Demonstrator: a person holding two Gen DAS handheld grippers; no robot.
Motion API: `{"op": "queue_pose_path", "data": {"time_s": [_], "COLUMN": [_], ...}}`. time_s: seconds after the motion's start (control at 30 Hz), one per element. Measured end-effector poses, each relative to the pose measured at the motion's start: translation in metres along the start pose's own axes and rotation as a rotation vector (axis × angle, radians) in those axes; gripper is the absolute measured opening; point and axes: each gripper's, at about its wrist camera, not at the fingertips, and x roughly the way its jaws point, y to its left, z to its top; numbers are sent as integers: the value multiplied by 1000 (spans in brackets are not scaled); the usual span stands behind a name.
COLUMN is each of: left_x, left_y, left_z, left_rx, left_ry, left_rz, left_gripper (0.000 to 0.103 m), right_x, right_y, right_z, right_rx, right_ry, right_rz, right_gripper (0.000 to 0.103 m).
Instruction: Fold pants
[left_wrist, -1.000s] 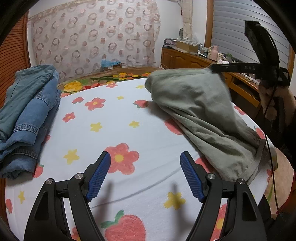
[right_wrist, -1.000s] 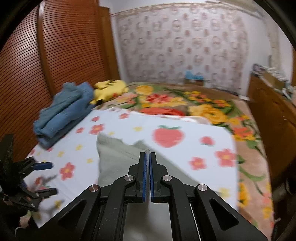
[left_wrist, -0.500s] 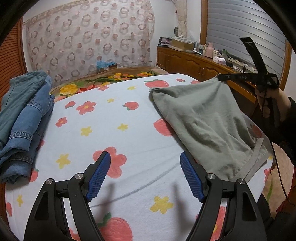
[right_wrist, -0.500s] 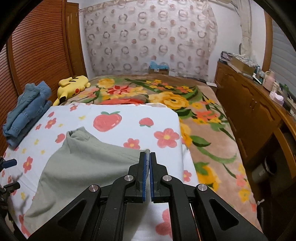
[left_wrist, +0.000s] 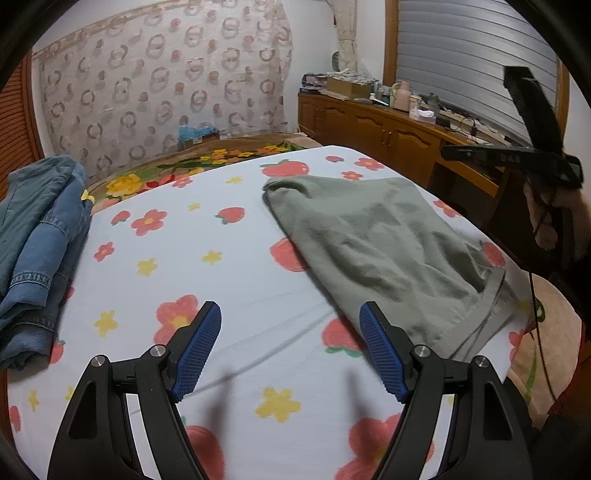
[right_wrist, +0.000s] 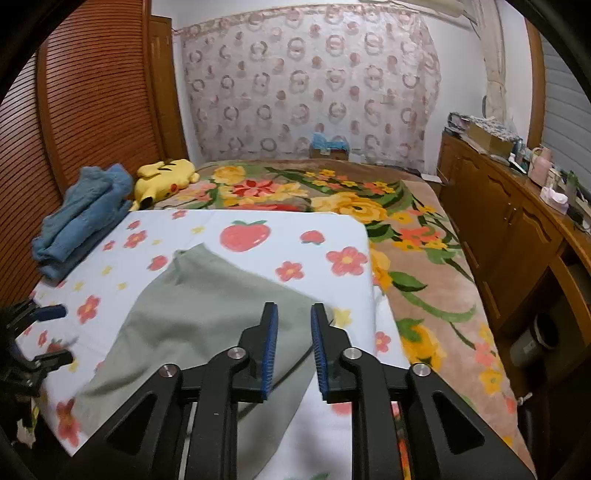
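Observation:
The grey-green pants (left_wrist: 384, 251) lie flat on the right side of the strawberry-and-flower sheet (left_wrist: 229, 280), waistband toward the near right edge. They also show in the right wrist view (right_wrist: 207, 314). My left gripper (left_wrist: 290, 347) is open and empty, low over the sheet just left of the pants. My right gripper (right_wrist: 293, 347) is open and empty, above the near edge of the pants. It appears from outside in the left wrist view (left_wrist: 448, 152), raised above the bed's right side.
A stack of folded blue denim (left_wrist: 33, 243) sits at the left edge of the sheet. A yellow plush toy (right_wrist: 166, 177) lies on the floral blanket (right_wrist: 406, 236) behind. Wooden cabinets (right_wrist: 509, 236) with clutter run along the right wall.
My right gripper has opened and let go of the pants. The pants have dropped flat onto the sheet. The left gripper has stayed open over the sheet.

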Motion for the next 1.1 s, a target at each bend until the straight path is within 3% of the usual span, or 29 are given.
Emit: {"op": "queue_pose_path", "data": {"time_s": [0.43, 1.1], "left_x": [-2, -20], "left_y": [-22, -56], "left_z": [-11, -25], "left_rx": [32, 86], "left_ry": [29, 43], "left_rz": [-45, -102], "left_gripper": [78, 78], "right_x": [-40, -63], "right_y": [10, 26], "right_z": [-65, -97], "right_rx": [-30, 24], "right_ry": [35, 74], "right_rz": [45, 48], "right_gripper": [25, 25]}}
